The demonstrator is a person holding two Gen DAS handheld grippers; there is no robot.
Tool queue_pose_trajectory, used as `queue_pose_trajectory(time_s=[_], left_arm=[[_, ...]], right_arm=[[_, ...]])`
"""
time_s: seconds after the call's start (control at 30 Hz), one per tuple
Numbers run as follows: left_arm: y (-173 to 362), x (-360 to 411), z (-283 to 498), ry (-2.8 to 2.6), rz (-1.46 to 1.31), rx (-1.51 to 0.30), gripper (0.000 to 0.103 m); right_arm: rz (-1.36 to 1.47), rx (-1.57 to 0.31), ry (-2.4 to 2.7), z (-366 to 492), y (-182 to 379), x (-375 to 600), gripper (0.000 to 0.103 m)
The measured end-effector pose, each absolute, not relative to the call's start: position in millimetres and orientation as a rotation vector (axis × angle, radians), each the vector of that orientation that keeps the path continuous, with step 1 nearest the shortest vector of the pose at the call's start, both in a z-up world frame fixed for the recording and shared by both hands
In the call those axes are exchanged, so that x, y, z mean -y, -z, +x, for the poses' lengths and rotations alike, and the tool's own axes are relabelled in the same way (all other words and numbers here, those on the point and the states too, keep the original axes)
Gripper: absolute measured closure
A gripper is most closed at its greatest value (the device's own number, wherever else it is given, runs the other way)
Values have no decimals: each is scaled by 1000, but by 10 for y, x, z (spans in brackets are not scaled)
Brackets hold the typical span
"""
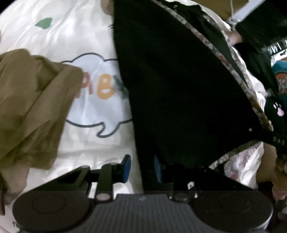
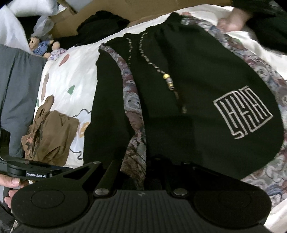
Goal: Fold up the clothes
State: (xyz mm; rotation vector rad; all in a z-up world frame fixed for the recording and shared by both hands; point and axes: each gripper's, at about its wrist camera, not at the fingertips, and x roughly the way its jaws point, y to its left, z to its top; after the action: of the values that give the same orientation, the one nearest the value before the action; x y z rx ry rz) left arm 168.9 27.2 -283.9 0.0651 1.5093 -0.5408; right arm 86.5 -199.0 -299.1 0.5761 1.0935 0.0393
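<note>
A black garment (image 2: 188,100) with patterned tapestry trim (image 2: 133,111), a beaded drawstring (image 2: 168,80) and a white square logo (image 2: 242,114) lies spread on a white printed bedsheet (image 2: 71,75). My right gripper (image 2: 133,177) is shut on its lower hem at the trim. In the left wrist view the same black garment (image 1: 179,89) fills the middle. My left gripper (image 1: 141,168) has its blue pads (image 1: 126,168) on either side of the black hem, partly apart; a firm hold cannot be told.
A crumpled brown garment (image 2: 50,136) (image 1: 32,107) lies left of the black one. A grey cloth (image 2: 16,100), a teddy bear (image 2: 41,46), cardboard (image 2: 136,7) and more dark clothes (image 2: 100,26) sit at the bed's edges. A bare hand (image 2: 231,21) rests at the garment's far corner.
</note>
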Motion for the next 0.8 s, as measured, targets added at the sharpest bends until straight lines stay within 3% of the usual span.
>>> queue_pose_trajectory(time_s=[0.8], left_arm=[[2814, 105, 1509, 504, 82, -1530, 73]], right_arm=[[687, -1064, 148, 563, 3057, 2724, 99]])
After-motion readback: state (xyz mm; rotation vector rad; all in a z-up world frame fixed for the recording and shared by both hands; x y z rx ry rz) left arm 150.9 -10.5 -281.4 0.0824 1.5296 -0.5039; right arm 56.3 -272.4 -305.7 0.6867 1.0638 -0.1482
